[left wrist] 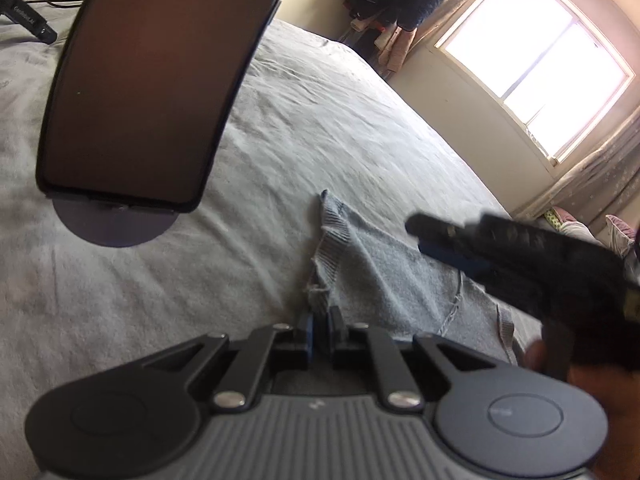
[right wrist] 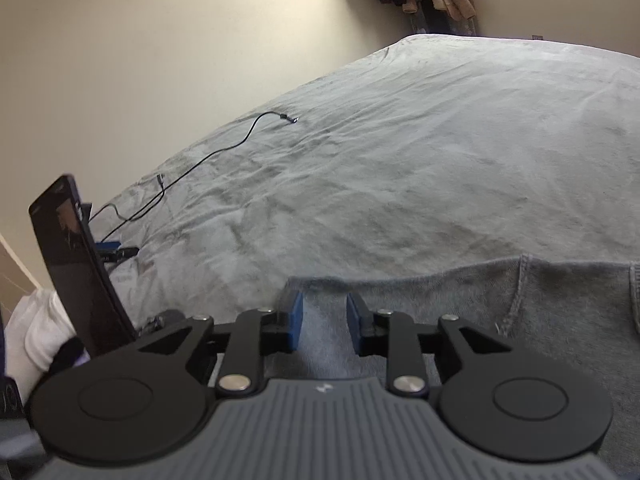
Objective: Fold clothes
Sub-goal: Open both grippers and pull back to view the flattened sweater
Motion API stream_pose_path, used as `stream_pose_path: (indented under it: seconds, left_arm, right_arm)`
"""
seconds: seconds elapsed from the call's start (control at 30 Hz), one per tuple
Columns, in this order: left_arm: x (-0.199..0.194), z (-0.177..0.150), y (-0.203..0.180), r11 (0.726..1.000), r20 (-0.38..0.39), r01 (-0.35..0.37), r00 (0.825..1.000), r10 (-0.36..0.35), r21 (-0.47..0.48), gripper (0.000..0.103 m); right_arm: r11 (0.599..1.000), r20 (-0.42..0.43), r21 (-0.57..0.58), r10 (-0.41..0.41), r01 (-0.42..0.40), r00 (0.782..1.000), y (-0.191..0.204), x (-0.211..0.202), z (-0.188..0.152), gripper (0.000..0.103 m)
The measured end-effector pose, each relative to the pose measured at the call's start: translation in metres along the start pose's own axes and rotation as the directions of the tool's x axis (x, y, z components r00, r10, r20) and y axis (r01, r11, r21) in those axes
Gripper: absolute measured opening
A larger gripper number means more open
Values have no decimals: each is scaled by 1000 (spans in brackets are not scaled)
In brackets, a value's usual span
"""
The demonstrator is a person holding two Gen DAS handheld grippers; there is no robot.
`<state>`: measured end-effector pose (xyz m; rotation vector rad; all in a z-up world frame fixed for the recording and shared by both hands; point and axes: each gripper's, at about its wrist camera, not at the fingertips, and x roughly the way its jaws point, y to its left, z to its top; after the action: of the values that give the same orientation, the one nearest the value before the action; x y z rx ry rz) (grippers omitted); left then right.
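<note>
A grey knitted garment [left wrist: 384,268] is lying spread on the bed [left wrist: 320,120], which is being covered by a pale grey sheet. Its ribbed edge [left wrist: 330,240] is being pinched near the corner by the left gripper [left wrist: 320,320], whose jaws are closed on the cloth. In the right wrist view the garment [right wrist: 460,304] is being overlapped by the right gripper [right wrist: 324,308]; its blue pads [right wrist: 297,312] are being held apart, with fabric lying between them but not being pressed. In the left view the right gripper [left wrist: 424,236] is being seen hovering over the garment. A dark phone on a round stand [left wrist: 140,80] is standing upright on the sheet to the left, well apart from the garment. A black cable [right wrist: 208,160] is trailing across the bed. A bright window [left wrist: 536,60] is being seen beyond.
</note>
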<state>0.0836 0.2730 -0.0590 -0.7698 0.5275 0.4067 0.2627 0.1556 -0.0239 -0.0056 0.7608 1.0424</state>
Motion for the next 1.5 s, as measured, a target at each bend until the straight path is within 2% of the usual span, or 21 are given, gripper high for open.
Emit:
stream_pose_path:
  seconds: [0.1,0.2,0.4,0.53,0.67,0.77,0.87,0.97,1.07,1.13,1.2,1.27,1.33,1.37,1.5]
  left_arm:
    - [-5,-1,-1,1000,11,-10,1000,10,-10,9]
    - [-6,1,2,999,8,-24,1000,24,-24,9]
    - [-8,4,4,998,12,-48,999,49,-49,10]
    - [-10,4,7,996,9,-56,998,57,-63,10]
    - [-13,6,6,997,0,-42,999,42,-67,18]
    - [-13,7,1,999,-1,-29,1000,29,-40,25]
    - [-18,5,-6,1000,4,-1,1000,1,4,29]
    - [-24,2,-16,995,-19,70,997,-69,73,33]
    - [-28,-4,-27,973,-77,165,985,-154,163,39]
    - [-28,-10,-33,949,-125,224,972,-201,220,40]
    - [-25,-17,-37,922,-188,288,951,-244,260,42]
    - [-23,-26,-36,897,-253,352,924,-287,268,45]
    - [-23,-36,-33,878,-308,384,905,-295,287,50]
    - [-25,-41,-31,870,-324,387,902,-287,307,50]
    - [-41,-56,-24,819,-336,376,911,-240,434,50]
  right_arm:
    - [997,-68,-78,-4,-2,998,12,2,-15,22]
    - [989,-128,-149,-43,24,991,24,17,-26,20]
    - [985,-134,-160,-90,68,987,36,63,-3,19]
    - [986,-142,-160,-75,52,987,46,75,13,19]
    - [981,-97,-173,-106,88,990,55,47,20,19]
    - [973,-79,-177,-165,149,983,51,16,17,20]
    - [963,-58,-154,-234,223,970,39,-19,5,25]
    - [955,-46,-90,-287,283,957,21,-56,-17,36]
    - [934,-63,-31,-357,356,932,4,-93,-50,38]
    - [909,-74,3,-416,418,906,-6,-118,-72,39]
    - [878,-80,34,-473,477,877,-14,-143,-95,44]
    - [853,-88,83,-508,515,857,-22,-169,-118,48]
    - [830,-102,129,-534,543,840,-31,-194,-141,50]
    - [818,-109,146,-546,557,831,-34,-206,-152,50]
    - [783,-117,202,-577,588,808,-40,-246,-190,54]
